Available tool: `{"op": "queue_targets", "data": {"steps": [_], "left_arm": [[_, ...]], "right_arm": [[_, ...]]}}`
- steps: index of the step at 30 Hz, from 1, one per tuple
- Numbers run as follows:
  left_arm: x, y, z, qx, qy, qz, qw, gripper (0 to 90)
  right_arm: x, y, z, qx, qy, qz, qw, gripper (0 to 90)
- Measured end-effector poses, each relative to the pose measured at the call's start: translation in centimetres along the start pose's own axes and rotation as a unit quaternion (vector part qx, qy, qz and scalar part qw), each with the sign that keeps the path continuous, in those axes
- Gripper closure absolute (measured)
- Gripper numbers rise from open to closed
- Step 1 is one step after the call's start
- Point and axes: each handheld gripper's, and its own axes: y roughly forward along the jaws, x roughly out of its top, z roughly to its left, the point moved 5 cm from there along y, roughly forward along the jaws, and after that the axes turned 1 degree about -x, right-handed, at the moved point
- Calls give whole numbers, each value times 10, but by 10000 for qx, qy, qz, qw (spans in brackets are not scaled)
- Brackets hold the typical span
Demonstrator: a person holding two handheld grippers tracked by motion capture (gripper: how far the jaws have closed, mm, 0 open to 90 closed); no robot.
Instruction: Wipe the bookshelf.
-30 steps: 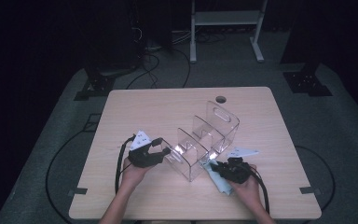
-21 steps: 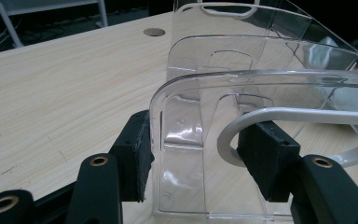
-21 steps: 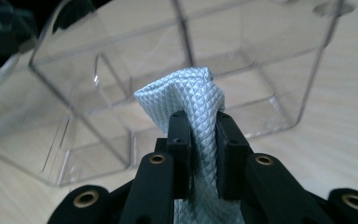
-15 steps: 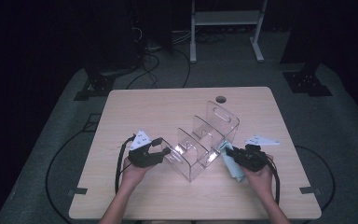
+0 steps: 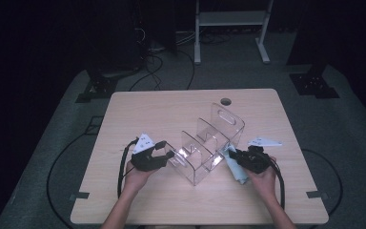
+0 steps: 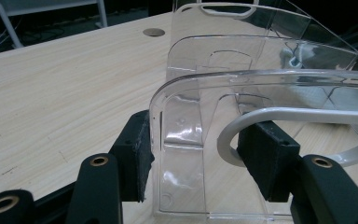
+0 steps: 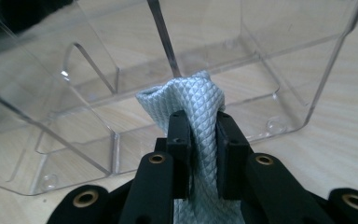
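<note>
meanwhile left claw (image 5: pixel 170 153) clamps clear organizer (image 5: pixel 209 143) wall; right claw (image 7: pixel 200 135) pinches cloth (image 7: pixel 193 102) beside it.

A light wooden table (image 5: pixel 171 109) stood on grey floor (image 5: pixel 343 124). A clear plastic organiser (image 5: pixel 209 143) with several dividers rested directly on the tabletop, near the front middle. Behind the organiser, close to the far edge, a round cable hole (image 5: pixel 226 101) showed in the wood. A pale blue cloth (image 5: pixel 237 169) hung down beside the organiser's right side
</note>
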Motion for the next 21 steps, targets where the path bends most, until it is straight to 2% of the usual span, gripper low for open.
{"op": "queue_targets", "data": {"steps": [3, 5, 6, 8, 11, 13, 15, 18, 20, 21], "left_arm": [[0, 0, 0, 2, 5, 1, 10000, 459], [0, 0, 0, -2, 10, 3, 10000, 459], [0, 0, 0, -3, 17, 4, 10000, 459], [0, 0, 0, -7, 9, -8, 10000, 459], [0, 0, 0, 10, 11, -5, 10000, 459], [0, 0, 0, 18, 13, 0, 10000, 459], [0, 0, 0, 20, 16, -2, 10000, 459], [0, 0, 0, 19, 17, 2, 10000, 459], [0, 0, 0, 9, 20, 0, 10000, 459], [0, 0, 0, 5, 20, 0, 10000, 459]], "right_arm": [[-9, 15, -4, 33, 151, 194, 9997, 778], [-17, 23, -7, -41, 73, 454, 9989, 777], [-20, 25, -7, -39, 60, 500, 9987, 777], [-16, 19, -5, -3, 87, 346, 9994, 778], [0, 5, -2, 5, 28, -23, 10000, 777], [1, 6, -2, 7, -13, 7, 10000, 776], [-5, 13, -4, 22, 74, 113, 9999, 777], [-19, 27, -7, -8, 82, 474, 9988, 777], [-20, 27, -8, 62, 237, 472, 9986, 777], [-17, 24, -8, 50, 181, 406, 9990, 777]]}}
